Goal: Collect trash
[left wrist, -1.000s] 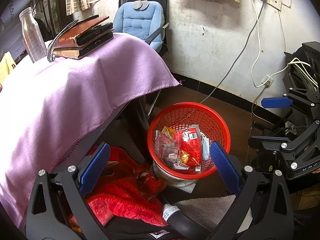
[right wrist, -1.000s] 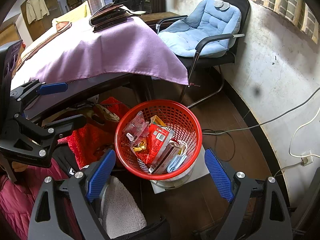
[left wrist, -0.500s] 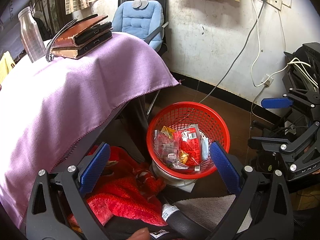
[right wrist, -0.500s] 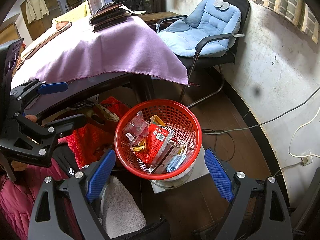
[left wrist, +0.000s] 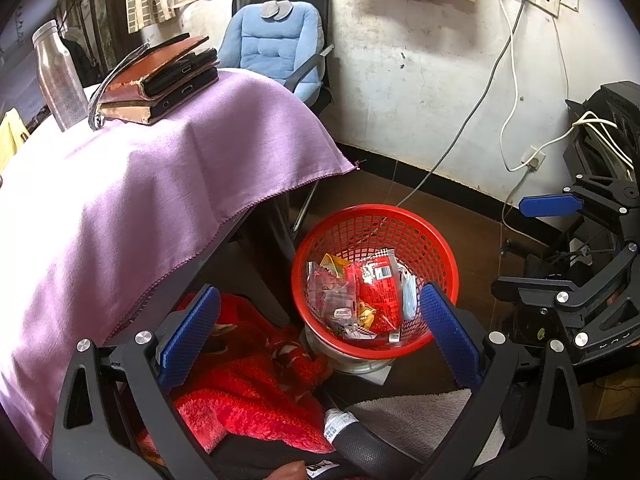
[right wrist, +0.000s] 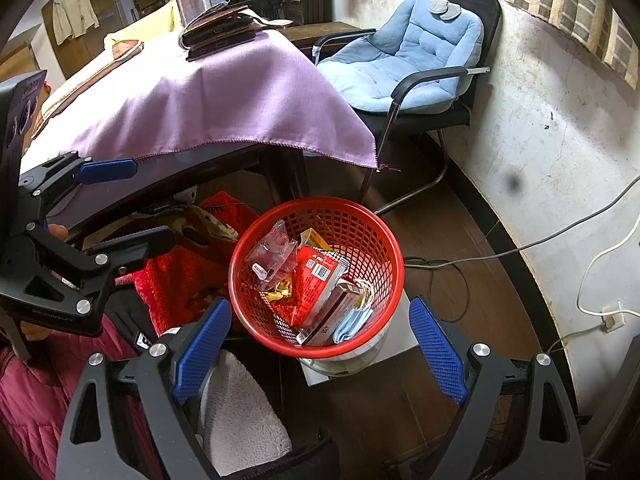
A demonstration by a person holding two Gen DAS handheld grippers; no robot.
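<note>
Both grippers, left gripper (left wrist: pixel 318 338) and right gripper (right wrist: pixel 320 344), stay spread wide and empty, unmoved above the red basket (right wrist: pixel 390 256). Trash (right wrist: pixel 320 280) already lies inside it, so collection looks nearly finished.

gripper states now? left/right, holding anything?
Left gripper: open, holding nothing, above the red basket.
Right gripper: open, holding nothing, over the same basket.

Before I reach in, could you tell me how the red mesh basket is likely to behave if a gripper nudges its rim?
The red mesh basket looks like thin plastic, so probably light. It sits on a narrower white base, so a rim push may tip it. The loose wrappers inside would likely shift.
</note>
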